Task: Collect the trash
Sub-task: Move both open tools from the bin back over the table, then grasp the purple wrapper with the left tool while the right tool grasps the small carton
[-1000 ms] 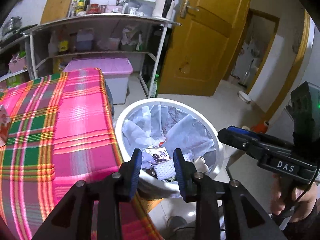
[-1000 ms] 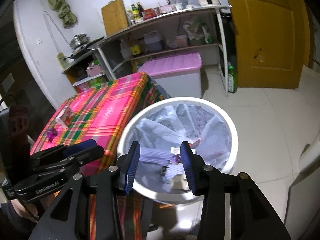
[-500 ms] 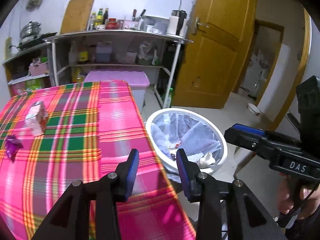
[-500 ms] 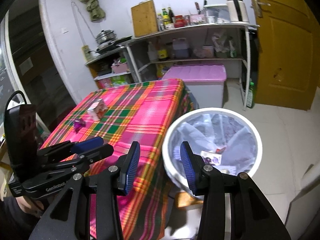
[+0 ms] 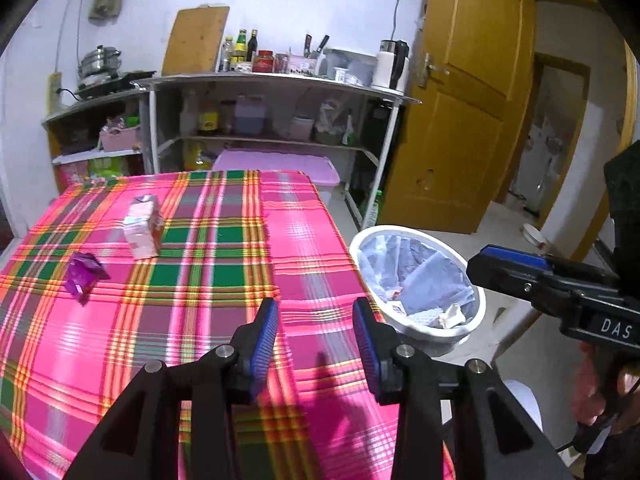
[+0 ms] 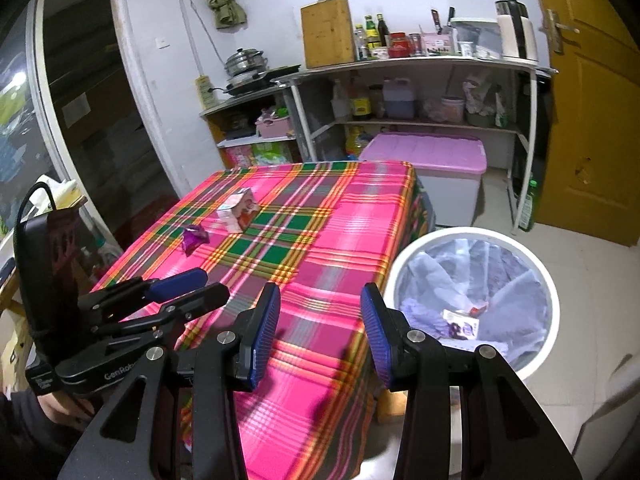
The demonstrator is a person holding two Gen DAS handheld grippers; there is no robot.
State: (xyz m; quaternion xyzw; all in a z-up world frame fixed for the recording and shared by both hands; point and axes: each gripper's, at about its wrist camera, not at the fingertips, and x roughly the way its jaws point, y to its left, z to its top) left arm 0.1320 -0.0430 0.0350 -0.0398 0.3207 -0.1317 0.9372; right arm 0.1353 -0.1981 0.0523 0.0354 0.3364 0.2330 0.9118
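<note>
Both wrist views had swung away from the white round plastic bin with its translucent liner (image 5: 420, 280) toward the pink-and-green plaid tablecloth (image 5: 180, 320); in the left wrist view the left gripper (image 5: 316, 340) stood partly open and empty, with the small pink carton (image 5: 142, 226) and crumpled purple wrapper (image 5: 82, 274) well ahead to its left. In the right wrist view the right gripper (image 6: 320, 332) was likewise parted on nothing, the carton (image 6: 239, 216) and wrapper (image 6: 194, 237) far ahead. Judged from this, the light wrapper might slip from a hasty pinch, or the carton topple.
</note>
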